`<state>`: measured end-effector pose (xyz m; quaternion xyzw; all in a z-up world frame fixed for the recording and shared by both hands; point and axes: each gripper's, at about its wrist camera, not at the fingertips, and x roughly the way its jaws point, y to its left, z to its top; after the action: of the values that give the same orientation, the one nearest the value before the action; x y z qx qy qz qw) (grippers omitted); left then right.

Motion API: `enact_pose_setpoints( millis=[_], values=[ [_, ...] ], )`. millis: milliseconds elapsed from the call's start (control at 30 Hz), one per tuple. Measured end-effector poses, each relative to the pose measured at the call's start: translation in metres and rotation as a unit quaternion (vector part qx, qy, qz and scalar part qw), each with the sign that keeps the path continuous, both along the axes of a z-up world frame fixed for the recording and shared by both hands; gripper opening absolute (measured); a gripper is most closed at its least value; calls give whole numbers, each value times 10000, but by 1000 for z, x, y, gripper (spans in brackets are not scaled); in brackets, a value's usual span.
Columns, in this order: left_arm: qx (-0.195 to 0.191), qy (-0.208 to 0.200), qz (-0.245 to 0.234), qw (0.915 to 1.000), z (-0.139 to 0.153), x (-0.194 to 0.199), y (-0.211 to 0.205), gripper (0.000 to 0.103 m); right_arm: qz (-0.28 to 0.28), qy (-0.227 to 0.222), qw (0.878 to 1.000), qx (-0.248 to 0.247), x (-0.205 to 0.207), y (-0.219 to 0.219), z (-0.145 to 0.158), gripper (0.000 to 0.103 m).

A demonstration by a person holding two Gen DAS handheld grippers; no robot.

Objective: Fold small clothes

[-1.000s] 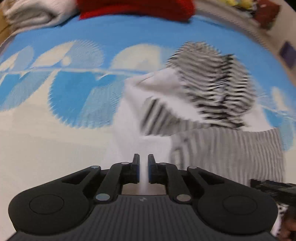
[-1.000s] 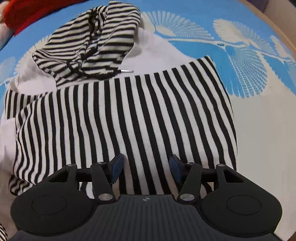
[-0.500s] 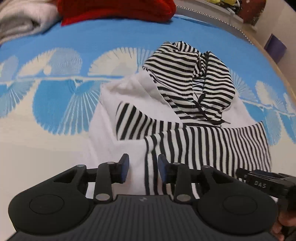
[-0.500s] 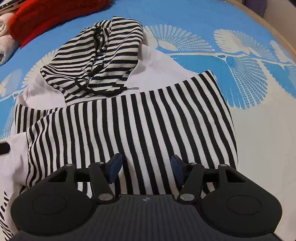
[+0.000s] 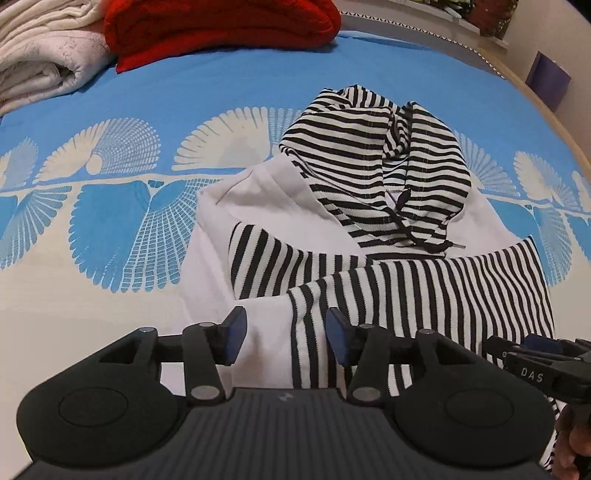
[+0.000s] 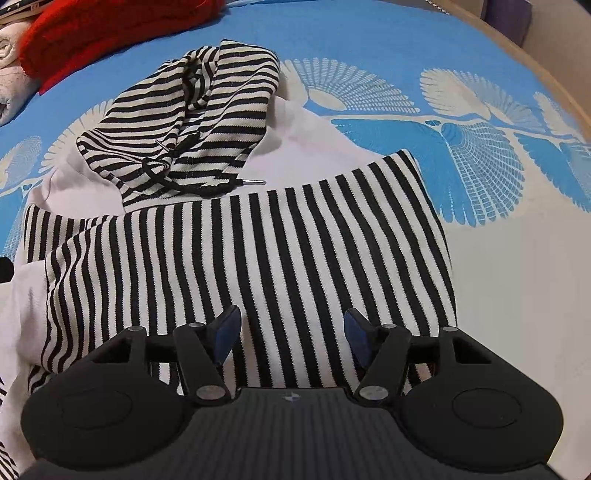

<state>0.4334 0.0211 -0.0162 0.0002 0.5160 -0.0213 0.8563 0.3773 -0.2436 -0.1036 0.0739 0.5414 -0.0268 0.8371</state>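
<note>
A small white hoodie [image 5: 229, 206] with a black-and-white striped hood [image 5: 373, 166] lies on the blue patterned bedspread [image 5: 184, 96]. Its striped sleeves are folded across the body [image 5: 424, 291]. My left gripper [image 5: 283, 336] is open and empty, just above the hoodie's lower left part. The right gripper shows at the right edge of the left wrist view [image 5: 532, 350]. In the right wrist view the right gripper [image 6: 291, 336] is open and empty over the folded striped sleeve [image 6: 258, 258]. The hood [image 6: 184, 122] and its drawstring [image 6: 207, 186] lie beyond.
A folded red garment [image 5: 221, 26] and a folded white blanket [image 5: 40, 62] lie at the far left of the bed; they also show in the right wrist view [image 6: 103, 33]. The bed's wooden edge [image 6: 532, 62] runs along the right.
My left gripper was shut on the white fabric, then opened and let it go. It pulled back a little. The right gripper stayed open and drew back slightly.
</note>
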Motion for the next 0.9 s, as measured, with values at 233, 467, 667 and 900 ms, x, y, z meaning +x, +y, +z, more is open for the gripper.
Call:
enact_pose_setpoints(
  millis=[233,467,667,900],
  values=[
    [1,-50,-16,10000,3,0,-4,58,116,-171,9997,-164,-1,4,6,64],
    [4,-51,34,10000,4,1,-1,61,92,-302,9991,-287,-2,2,10,64],
    [16,-58,86,9999,5,2,2,61,159,-440,9980,-416,-2,5,13,64],
    [16,-38,134,9999,5,3,6,61,227,-441,9978,-437,-1,10,13,64]
  ],
)
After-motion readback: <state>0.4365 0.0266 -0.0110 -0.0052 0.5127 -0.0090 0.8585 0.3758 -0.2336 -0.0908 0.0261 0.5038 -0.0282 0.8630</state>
